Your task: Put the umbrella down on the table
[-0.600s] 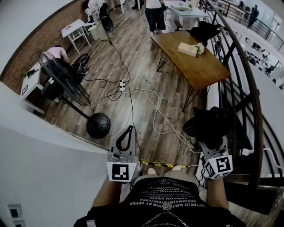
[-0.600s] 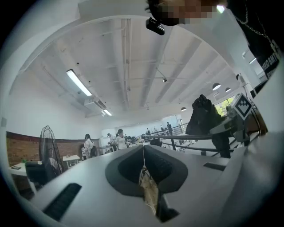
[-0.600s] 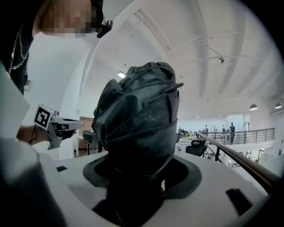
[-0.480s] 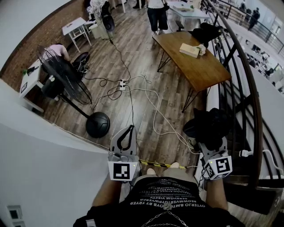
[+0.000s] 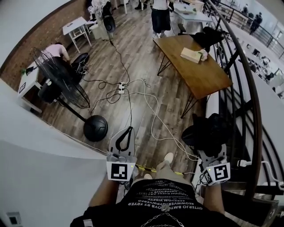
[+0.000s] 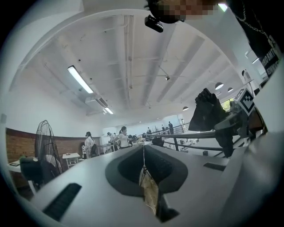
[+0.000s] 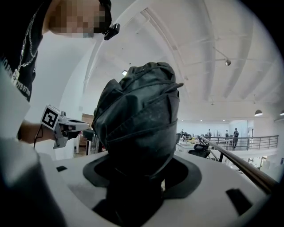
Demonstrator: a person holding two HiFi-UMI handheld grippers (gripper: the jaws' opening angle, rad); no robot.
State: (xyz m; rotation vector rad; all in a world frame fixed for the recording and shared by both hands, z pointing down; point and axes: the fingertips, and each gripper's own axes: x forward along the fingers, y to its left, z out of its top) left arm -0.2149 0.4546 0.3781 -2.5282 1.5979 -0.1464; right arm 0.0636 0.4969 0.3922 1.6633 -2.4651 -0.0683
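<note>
The right gripper [image 5: 213, 154] is clamped on a folded black umbrella [image 5: 207, 131]. In the right gripper view its 2 jaws press the lower end of the bundle from both sides, and the wrinkled umbrella [image 7: 142, 115] stands out past them and fills the middle of the view. In the head view the umbrella is at the near right, over the wood floor [image 5: 146, 53] and just beside the dark railing [image 5: 248, 93]. It is well apart from the table [image 5: 208, 77], which stands at the far right, so it is not yet set down. On the table lie a pale box [image 5: 191, 54] and, at its far end, a black bag [image 5: 205, 35].

The left gripper [image 5: 127, 133] is at the near left and points level. Its 2 jaws are closed together on nothing, and the left gripper view shows them meeting in a thin seam. That view also shows the umbrella [image 6: 207, 108] off to the right.

A fan [image 5: 62, 82] on a round base stands on the floor at the left. White and black cables [image 5: 148, 99] trail across the floor between the fan and the table. A person [image 5: 159, 13] stands at the far end, beyond the table.
</note>
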